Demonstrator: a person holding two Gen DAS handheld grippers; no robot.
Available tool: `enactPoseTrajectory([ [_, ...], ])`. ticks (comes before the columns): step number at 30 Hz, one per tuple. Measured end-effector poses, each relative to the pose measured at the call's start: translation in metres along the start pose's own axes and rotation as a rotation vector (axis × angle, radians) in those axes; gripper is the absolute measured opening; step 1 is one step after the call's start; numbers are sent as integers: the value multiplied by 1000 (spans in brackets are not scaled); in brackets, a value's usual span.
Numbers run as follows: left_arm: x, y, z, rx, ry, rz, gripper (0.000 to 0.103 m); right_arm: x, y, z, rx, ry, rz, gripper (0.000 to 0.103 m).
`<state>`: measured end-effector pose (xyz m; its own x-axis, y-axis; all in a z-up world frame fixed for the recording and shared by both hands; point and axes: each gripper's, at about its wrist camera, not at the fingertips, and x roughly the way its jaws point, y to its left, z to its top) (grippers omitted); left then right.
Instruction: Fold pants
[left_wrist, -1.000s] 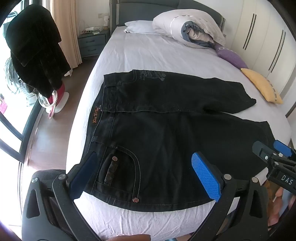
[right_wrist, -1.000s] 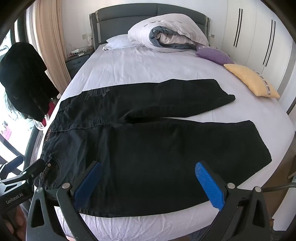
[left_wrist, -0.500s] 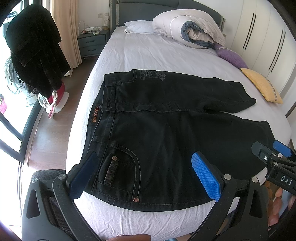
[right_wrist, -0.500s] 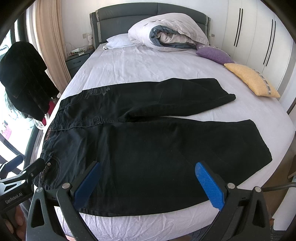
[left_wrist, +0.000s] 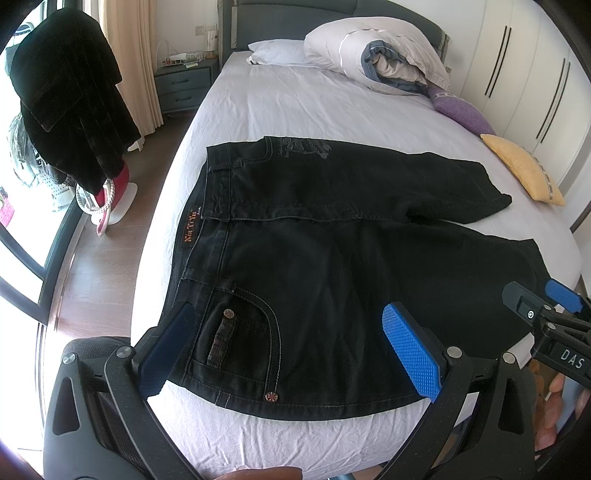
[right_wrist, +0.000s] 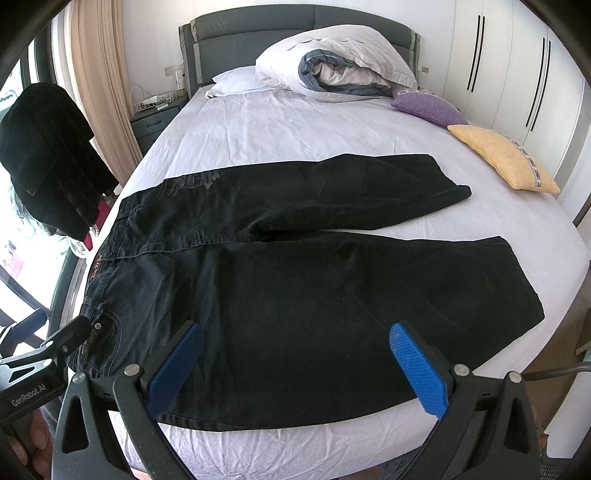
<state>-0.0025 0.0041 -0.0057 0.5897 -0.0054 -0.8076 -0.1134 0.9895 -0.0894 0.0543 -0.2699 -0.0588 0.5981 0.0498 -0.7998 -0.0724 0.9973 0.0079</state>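
Black jeans (left_wrist: 332, 236) lie flat on the bed, waistband to the left, both legs spread to the right; they also show in the right wrist view (right_wrist: 314, 266). My left gripper (left_wrist: 291, 347) is open and empty, hovering over the near hip pocket (left_wrist: 240, 332) by the waistband. My right gripper (right_wrist: 295, 365) is open and empty, hovering over the near leg at the bed's front edge. Each gripper shows at the edge of the other's view, the right one (left_wrist: 546, 328) and the left one (right_wrist: 44, 354).
The bed sheet (left_wrist: 295, 107) is pale lilac. A rolled duvet (left_wrist: 376, 59), a white pillow (left_wrist: 277, 55), a purple cushion (left_wrist: 461, 110) and a yellow cushion (left_wrist: 524, 170) lie at the head and right side. A dark coat on a stand (left_wrist: 66, 103) and a nightstand (left_wrist: 181, 85) are left.
Both views have shifted only slightly; the jeans lie as before and both grippers stay open.
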Motion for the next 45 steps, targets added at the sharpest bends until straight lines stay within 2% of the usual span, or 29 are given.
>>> enactPoseTrajectory([
  [45,9,4,-4,-5,22,12,103,8,6,-9,-1,14,4,103],
])
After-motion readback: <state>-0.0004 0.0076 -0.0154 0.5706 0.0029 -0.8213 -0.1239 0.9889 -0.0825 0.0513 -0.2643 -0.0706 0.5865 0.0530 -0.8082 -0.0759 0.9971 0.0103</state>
